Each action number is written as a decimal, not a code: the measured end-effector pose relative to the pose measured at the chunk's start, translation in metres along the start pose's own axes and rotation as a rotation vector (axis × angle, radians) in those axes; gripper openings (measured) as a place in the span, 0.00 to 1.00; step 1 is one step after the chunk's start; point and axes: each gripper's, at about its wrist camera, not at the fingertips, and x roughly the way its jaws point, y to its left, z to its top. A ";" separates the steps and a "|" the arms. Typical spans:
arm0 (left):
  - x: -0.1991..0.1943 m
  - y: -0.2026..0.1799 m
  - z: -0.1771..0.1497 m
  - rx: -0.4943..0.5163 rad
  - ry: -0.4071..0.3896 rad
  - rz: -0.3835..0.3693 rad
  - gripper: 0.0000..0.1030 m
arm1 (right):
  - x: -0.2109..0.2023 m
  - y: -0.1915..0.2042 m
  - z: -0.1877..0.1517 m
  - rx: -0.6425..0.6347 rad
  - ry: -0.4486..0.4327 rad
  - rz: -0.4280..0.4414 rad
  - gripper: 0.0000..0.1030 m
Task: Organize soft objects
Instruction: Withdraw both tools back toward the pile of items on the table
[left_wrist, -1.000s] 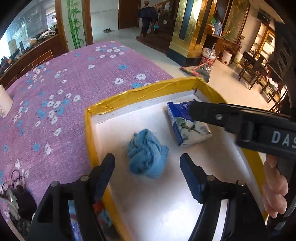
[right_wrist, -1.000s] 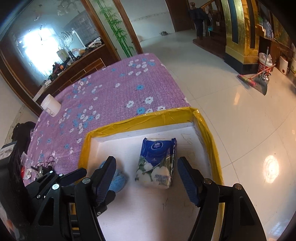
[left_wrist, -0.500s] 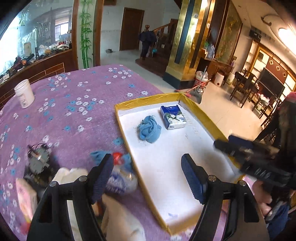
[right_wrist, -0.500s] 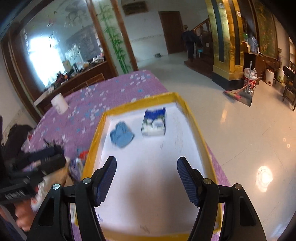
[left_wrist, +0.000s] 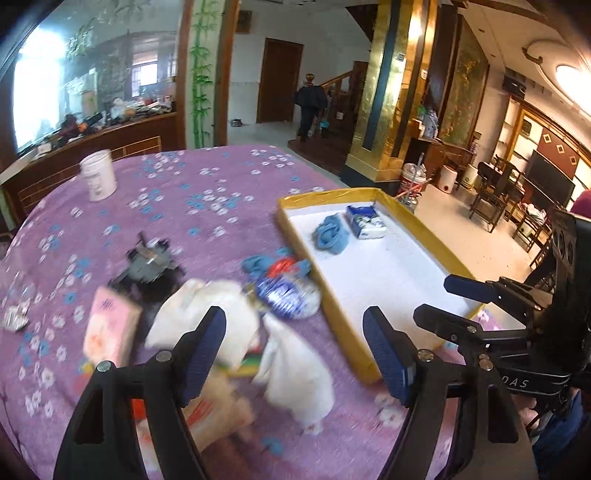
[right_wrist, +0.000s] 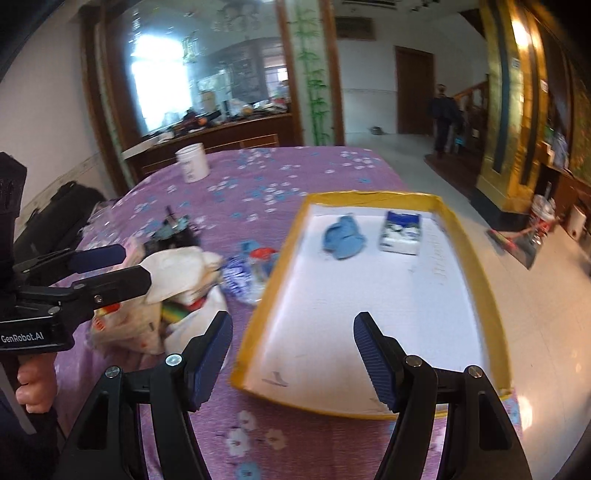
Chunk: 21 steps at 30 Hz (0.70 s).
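The left gripper (left_wrist: 293, 347) has just been opening a bit more – its jaws stand apart with nothing between them. A pile of white cloths (left_wrist: 207, 325) lies just under and ahead of it. To its right is the yellow-edged tray (right_wrist: 480, 291). The right gripper (right_wrist: 291, 354) hangs over the tray's near edge, jaws apart and empty – the blue cloth (right_wrist: 345, 240) and tissue pack (right_wrist: 400, 234) lie far ahead of it.

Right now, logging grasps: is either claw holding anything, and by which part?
Nothing is held: the left claw and right claw both stand open and empty.
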 end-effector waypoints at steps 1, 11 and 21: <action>-0.004 0.007 -0.006 -0.013 0.000 0.005 0.74 | 0.002 0.006 -0.002 -0.010 0.007 0.013 0.71; -0.030 0.063 -0.053 -0.144 0.000 0.064 0.74 | 0.022 0.044 -0.007 -0.052 0.062 0.082 0.71; -0.037 0.101 -0.083 -0.243 0.011 0.106 0.74 | 0.034 0.064 -0.013 -0.077 0.103 0.132 0.71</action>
